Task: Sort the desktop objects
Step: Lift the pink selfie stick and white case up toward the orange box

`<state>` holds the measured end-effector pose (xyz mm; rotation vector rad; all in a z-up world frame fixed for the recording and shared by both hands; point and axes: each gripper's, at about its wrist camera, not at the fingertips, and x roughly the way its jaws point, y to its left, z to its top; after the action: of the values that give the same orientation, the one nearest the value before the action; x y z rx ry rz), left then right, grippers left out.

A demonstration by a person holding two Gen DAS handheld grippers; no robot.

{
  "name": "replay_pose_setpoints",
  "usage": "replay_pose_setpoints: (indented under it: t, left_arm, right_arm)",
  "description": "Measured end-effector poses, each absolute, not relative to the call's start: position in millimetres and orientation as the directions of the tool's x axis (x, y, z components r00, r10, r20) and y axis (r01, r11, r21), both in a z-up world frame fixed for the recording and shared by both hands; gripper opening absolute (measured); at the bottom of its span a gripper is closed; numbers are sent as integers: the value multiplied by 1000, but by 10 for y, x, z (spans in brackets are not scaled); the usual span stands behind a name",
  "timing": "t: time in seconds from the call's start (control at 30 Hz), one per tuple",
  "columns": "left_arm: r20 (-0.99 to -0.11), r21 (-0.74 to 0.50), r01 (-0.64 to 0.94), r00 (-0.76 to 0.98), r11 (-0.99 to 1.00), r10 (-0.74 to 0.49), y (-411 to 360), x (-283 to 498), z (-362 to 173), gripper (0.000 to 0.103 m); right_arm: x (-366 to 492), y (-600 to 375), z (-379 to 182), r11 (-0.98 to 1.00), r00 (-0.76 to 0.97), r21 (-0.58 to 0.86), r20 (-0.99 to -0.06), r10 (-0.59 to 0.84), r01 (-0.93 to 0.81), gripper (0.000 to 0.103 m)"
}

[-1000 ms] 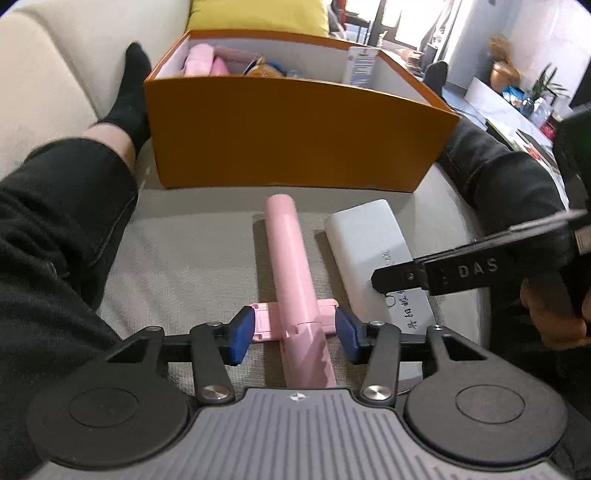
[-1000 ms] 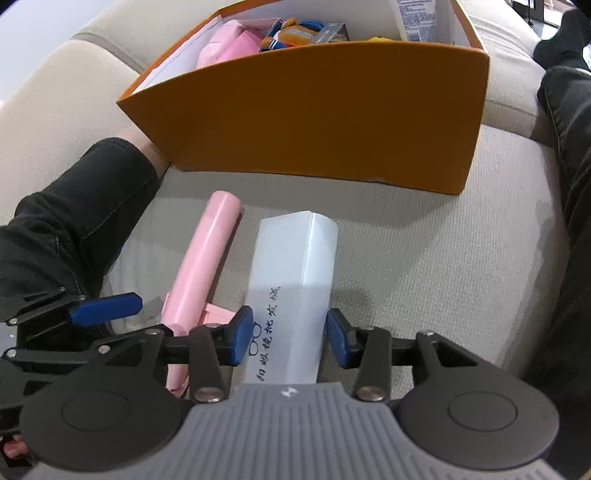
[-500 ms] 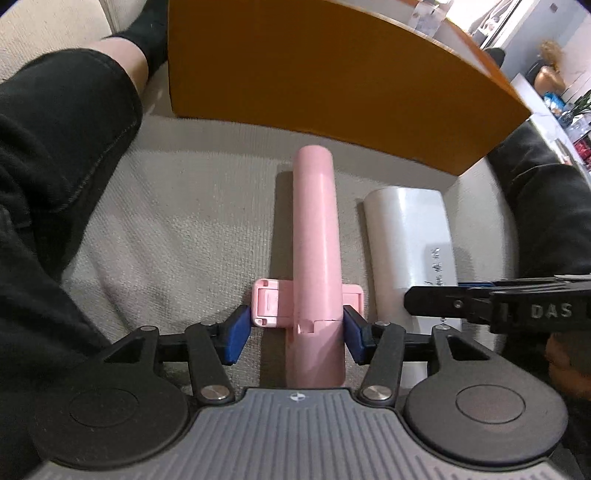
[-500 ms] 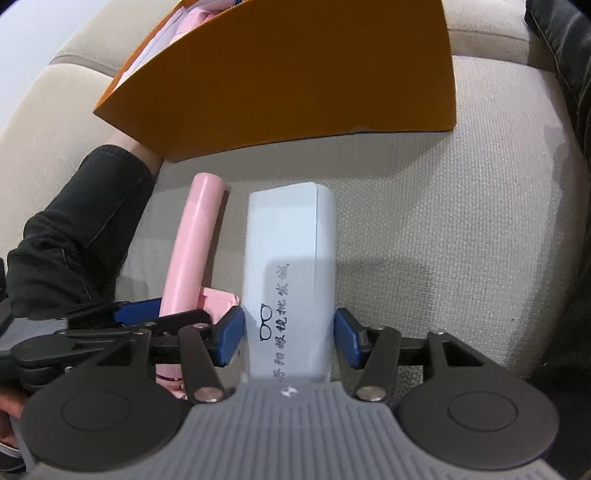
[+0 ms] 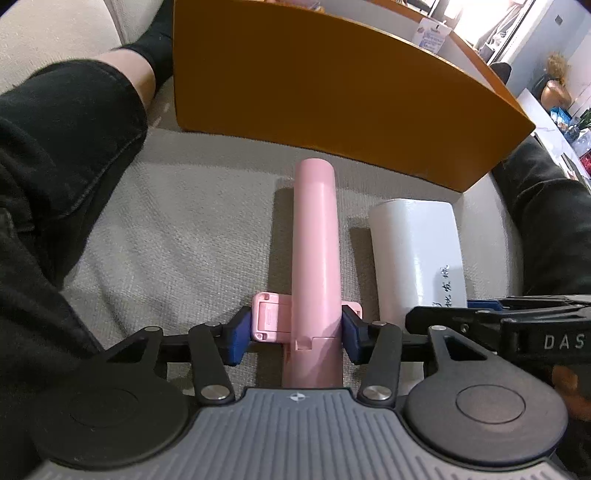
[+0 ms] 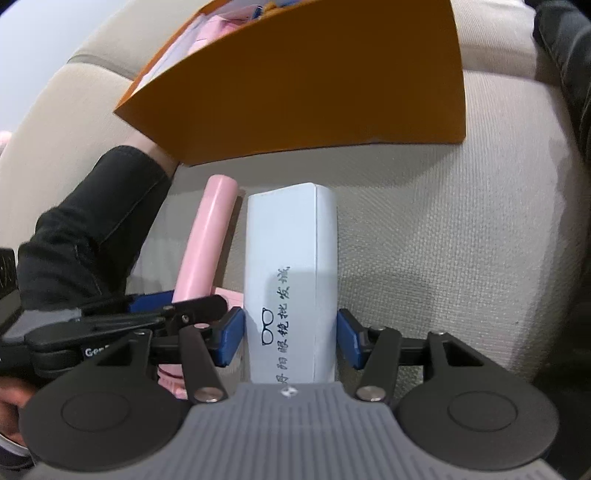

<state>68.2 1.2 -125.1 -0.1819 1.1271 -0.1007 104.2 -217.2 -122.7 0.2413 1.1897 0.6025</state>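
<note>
- Pink plastic selfie stick (image 5: 314,236) lies on the beige cushion (image 5: 177,236), left gripper (image 5: 293,334) clamped across its phone clamp for lifting.
- Right gripper (image 6: 290,338) straddles the white glasses box (image 6: 291,266); contact unclear.
- Orange box (image 5: 332,107) waits beyond.

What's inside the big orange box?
Over the orange box's rim, only something pink and a bit of blue show at the top. Its tall front wall hides everything else inside.

Beige sofa cushion (image 5: 192,236), orange box (image 5: 332,110), pink stick (image 5: 316,236), white case (image 6: 291,266) lying on it
</note>
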Motion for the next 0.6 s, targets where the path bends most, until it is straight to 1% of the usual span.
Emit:
replay_pose_setpoints:
  t: [0.1,0.23,0.33,0.43,0.6]
  left_arm:
    - [-870,-166,-2,472,986,-146,-22,618,-1184,56]
    - [-847,-217,-11,500,976,-182,67,570,-1089,56]
    - [-830,-256,-13,515,967,-213,110,561,-990,56]
    - [-806,-274,10,542,962,-235,128,540,-798,56]
    - [-769,-264,63,589,963,-249,117,542,-371,56]
  right_arm:
    - [989,-2188,-1120,830,279,440,-796,537,-341,56]
    - [1033,-2251,-1020,822,293,435,-785,547,-367,56]
    - [1047,-2268,-889,813,306,396,-783,542,-427,56]
    - [1065,-2323,-687,789,305,362,-778,549,-496,56]
    - [1191,-2203,-286,745,326,280,-767,553,-606,56]
